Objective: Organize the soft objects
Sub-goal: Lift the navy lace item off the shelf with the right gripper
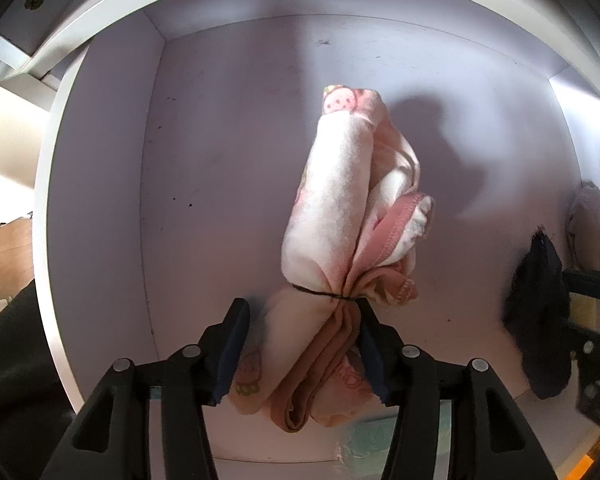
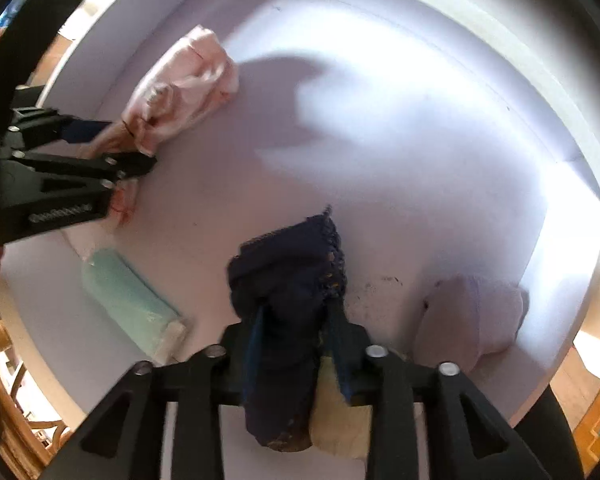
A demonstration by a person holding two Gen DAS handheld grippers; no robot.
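a: nearest the lens on the left wrist view is the left claw [image 1: 304,344], pointing down, with the pink rolled cloth [image 1: 348,216] lying between its fingers.

b: is it pinching the roll?

a: no. the right-hand pad touches the cloth by the thin black tie [image 1: 324,294] cinched round the bundle, but the left-hand pad stands off it with a gap, so the claw is spread and the roll lies on the white box floor [image 1: 228,152].

b: and the other side?

a: the right claw [image 2: 296,320] is pressed onto a dark navy knitted cloth [image 2: 288,280]; both blue pads dig into the fabric, which bulges up between them and hangs back toward the camera. a pale beige piece [image 2: 340,432] sits just beside it, under the right-hand finger.

b: where does everything sit?

a: all inside a shallow white box with raised walls [image 2: 112,28]. in the right wrist view the pink roll lies at the upper left, near the far left corner, with the left claw over its near end. a light green folded cloth [image 2: 132,304] lies near the left wall, well apart from the navy one. a pale lilac cloth [image 2: 476,320] rests by the right wall, near the navy cloth but not touching it.

b: anything blurred?

a: the pink roll's print is soft; i make out small cartoon fruit shapes, no more.
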